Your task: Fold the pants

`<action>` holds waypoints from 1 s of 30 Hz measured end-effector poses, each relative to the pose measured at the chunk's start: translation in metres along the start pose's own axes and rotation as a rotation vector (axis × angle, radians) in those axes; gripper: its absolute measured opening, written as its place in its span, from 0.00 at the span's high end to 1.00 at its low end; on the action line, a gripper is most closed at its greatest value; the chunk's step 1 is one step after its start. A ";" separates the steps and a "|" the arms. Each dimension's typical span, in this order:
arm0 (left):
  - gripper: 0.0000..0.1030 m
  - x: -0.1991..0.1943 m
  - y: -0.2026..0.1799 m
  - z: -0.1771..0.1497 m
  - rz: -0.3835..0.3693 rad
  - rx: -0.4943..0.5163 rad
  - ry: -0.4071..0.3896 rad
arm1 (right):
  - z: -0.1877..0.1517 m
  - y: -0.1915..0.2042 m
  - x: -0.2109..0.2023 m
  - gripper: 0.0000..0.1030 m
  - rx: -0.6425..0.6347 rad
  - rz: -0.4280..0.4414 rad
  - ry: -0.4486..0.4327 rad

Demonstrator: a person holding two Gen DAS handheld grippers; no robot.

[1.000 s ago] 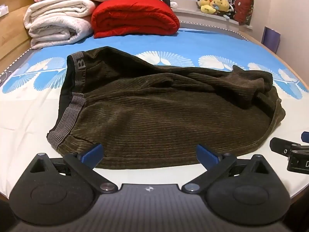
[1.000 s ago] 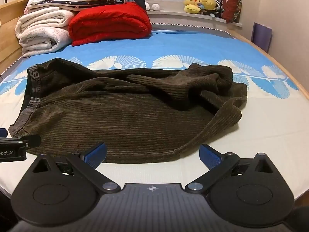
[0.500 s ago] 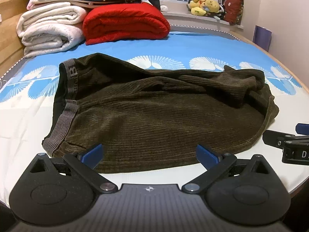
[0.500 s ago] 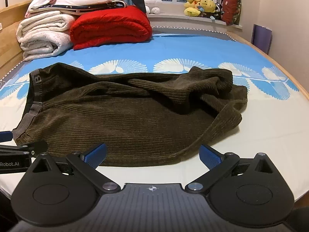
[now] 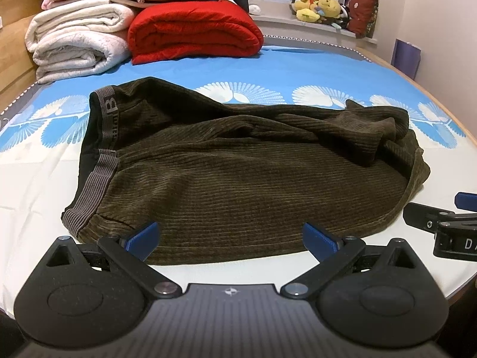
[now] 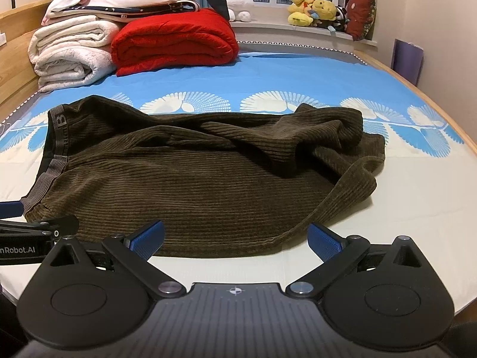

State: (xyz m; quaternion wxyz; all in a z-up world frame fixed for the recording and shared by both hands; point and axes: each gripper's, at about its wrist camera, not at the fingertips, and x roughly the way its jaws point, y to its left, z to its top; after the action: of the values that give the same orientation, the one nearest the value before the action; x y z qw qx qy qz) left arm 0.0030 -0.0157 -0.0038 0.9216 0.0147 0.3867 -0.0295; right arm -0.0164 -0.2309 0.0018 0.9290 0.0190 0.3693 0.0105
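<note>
Dark brown corduroy pants [image 5: 238, 173] lie bunched on the bed, grey waistband [image 5: 98, 173] at the left, legs crumpled at the right. They also show in the right wrist view [image 6: 196, 179]. My left gripper [image 5: 231, 238] is open and empty, hovering at the pants' near hem. My right gripper [image 6: 235, 240] is open and empty at the near hem, further right. The right gripper shows at the right edge of the left wrist view [image 5: 441, 226]. The left gripper shows at the left edge of the right wrist view [image 6: 32, 232].
The bed sheet [image 5: 268, 68] is blue and white with fan prints. Folded white blankets [image 5: 77, 47] and a red quilt [image 5: 193, 29] are stacked at the far left. Plush toys [image 5: 322, 9] sit on the windowsill. The bed's wooden edge [image 6: 441, 113] runs along the right.
Both grippers have stayed open and empty. Both views have risen and drawn back slightly from the pants. The pants have not moved.
</note>
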 end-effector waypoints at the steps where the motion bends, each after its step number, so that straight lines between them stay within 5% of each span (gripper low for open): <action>1: 0.01 0.000 0.000 -0.001 -0.001 -0.001 0.000 | 0.000 0.000 0.000 0.02 -0.001 0.000 0.000; 30: 0.01 0.000 0.000 0.000 0.004 -0.005 0.009 | -0.001 0.003 -0.001 0.02 0.002 -0.002 0.001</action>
State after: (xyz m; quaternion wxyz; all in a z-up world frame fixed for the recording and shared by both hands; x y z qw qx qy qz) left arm 0.0031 -0.0160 -0.0042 0.9200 0.0131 0.3907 -0.0267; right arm -0.0172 -0.2281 0.0018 0.9288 0.0194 0.3698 0.0091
